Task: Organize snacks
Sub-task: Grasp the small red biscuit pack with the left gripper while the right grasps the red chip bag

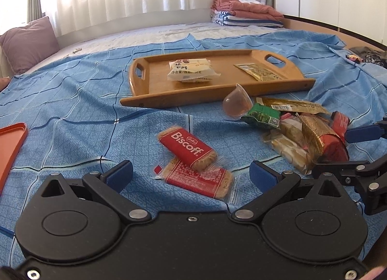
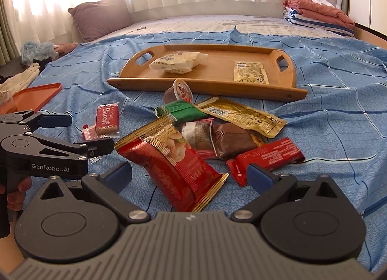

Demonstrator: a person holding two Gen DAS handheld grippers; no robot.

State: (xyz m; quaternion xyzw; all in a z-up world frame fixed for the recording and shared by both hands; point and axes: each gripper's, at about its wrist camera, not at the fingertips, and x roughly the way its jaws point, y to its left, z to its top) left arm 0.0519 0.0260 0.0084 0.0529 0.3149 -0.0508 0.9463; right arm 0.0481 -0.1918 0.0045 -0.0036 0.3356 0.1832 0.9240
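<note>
- Your left gripper (image 1: 191, 173) is spread wide, holding nothing, over two red Biscoff biscuit packets (image 1: 187, 149) lying in front of the wooden handled tray (image 1: 154, 101).
- Your right gripper (image 2: 189, 174) is likewise released, above the red-and-gold snack bag (image 2: 174, 159) in the pile before that tray.

Both wrist cameras sitting low over the bed, facing the curtains, left one further left, sharing the wooden tray (image 1: 154, 101) (image 2: 193, 88) ahead

Wooden tray (image 2: 121, 81) behind snack pile (image 2: 205, 134), two packets (image 2: 177, 62) in tray, Biscoff biscuits (image 2: 107, 120) left of pile, flat lid (image 2: 33, 96) far left.
</note>
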